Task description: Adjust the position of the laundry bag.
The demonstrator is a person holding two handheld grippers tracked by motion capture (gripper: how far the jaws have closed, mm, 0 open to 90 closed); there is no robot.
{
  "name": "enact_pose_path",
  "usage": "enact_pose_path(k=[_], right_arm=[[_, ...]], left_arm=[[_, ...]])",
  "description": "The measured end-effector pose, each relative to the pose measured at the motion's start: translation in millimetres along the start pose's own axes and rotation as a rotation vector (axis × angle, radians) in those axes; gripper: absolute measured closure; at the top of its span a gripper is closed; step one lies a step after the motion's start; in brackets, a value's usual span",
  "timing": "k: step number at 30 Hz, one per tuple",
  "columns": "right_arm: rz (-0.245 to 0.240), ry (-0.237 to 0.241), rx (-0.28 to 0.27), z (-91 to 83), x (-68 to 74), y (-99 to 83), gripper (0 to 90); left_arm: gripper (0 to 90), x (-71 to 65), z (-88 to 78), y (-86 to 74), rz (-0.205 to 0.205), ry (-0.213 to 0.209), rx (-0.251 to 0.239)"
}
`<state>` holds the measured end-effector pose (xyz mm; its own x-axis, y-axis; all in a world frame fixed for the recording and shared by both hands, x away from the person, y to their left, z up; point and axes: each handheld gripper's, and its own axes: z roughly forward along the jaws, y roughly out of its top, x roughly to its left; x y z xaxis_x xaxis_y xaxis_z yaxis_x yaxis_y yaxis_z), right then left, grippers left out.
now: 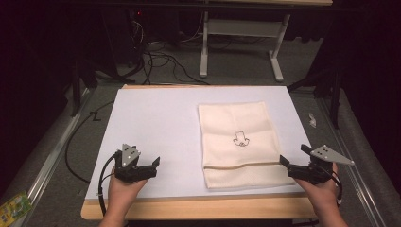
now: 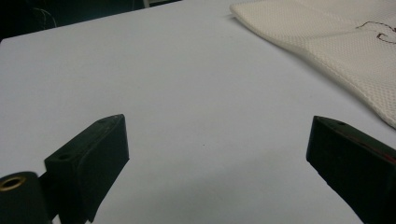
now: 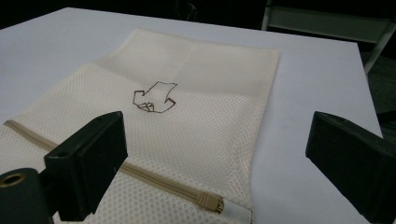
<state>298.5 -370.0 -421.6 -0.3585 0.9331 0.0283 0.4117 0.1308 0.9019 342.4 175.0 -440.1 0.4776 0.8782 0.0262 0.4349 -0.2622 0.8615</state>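
A cream mesh bag (image 1: 239, 142) lies flat on the white table sheet (image 1: 156, 127), right of centre, with a small dark emblem (image 1: 240, 139) on it and a tan zipper (image 3: 154, 179) across its near end. My left gripper (image 1: 144, 165) rests near the front left of the sheet, jaws wide apart with only bare sheet between them; the bag's edge (image 2: 336, 42) lies off to its upper right. My right gripper (image 1: 292, 158) stands open at the bag's near right corner, just above the zipper's end (image 3: 210, 201), nothing between its jaws.
The wooden table edge (image 1: 198, 208) runs along the front. Beyond the table stand a white frame's legs (image 1: 204, 52) and loose cables (image 1: 161, 61) on the grey floor. A small packet (image 1: 13, 208) lies on the floor at lower left.
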Motion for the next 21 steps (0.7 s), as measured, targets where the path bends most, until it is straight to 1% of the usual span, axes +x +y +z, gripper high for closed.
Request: enact_pose_path(k=[3,5,6,8,10,12,14,17,18,19,20,21], right_arm=[[0.015,-0.007,-0.002,-1.4,-3.1,-0.7,5.6],[0.017,-0.009,-0.001,-1.7,-4.0,-1.3,5.7],[0.02,-0.011,-0.002,-1.6,-6.1,-2.4,5.8],[0.02,-0.018,0.0,-0.9,-7.4,-2.8,6.8],[0.015,-0.017,0.007,-0.2,-9.5,-3.2,7.1],[0.018,-0.014,0.012,-0.1,-11.2,-3.6,7.3],[0.018,-0.016,0.013,-0.7,-12.3,-4.7,7.5],[0.022,-0.021,0.029,-1.1,-13.5,-6.9,7.2],[0.028,-0.018,0.039,-1.0,-14.3,-7.8,8.5],[0.031,-0.021,0.05,-0.8,-15.2,-9.1,12.7],[0.038,-0.036,0.062,-0.8,-15.8,-10.7,17.8],[0.042,-0.04,0.067,-0.5,-17.0,-12.7,21.1]], left_arm=[[5.8,0.6,0.7,-0.4,-0.019,0.0,-0.01],[5.8,0.6,0.6,-0.2,-0.024,0.004,-0.015],[5.8,0.6,-0.1,0.5,-0.034,-0.002,-0.023],[7.0,-0.1,0.0,0.7,-0.039,-0.017,-0.029],[10.2,-2.8,1.3,0.2,-0.024,-0.027,-0.03],[12.4,-6.8,4.4,0.4,-0.012,-0.046,-0.017],[13.9,-11.2,8.2,1.4,-0.006,-0.074,-0.009],[14.7,-18.3,14.7,4.3,0.009,-0.097,-0.007],[14.8,-20.5,16.8,5.1,0.012,-0.1,-0.006],[15.0,-22.0,18.8,5.8,0.022,-0.104,-0.004],[15.1,-23.7,20.7,6.1,0.029,-0.105,0.0],[15.1,-25.0,22.3,6.1,0.037,-0.107,0.006]])
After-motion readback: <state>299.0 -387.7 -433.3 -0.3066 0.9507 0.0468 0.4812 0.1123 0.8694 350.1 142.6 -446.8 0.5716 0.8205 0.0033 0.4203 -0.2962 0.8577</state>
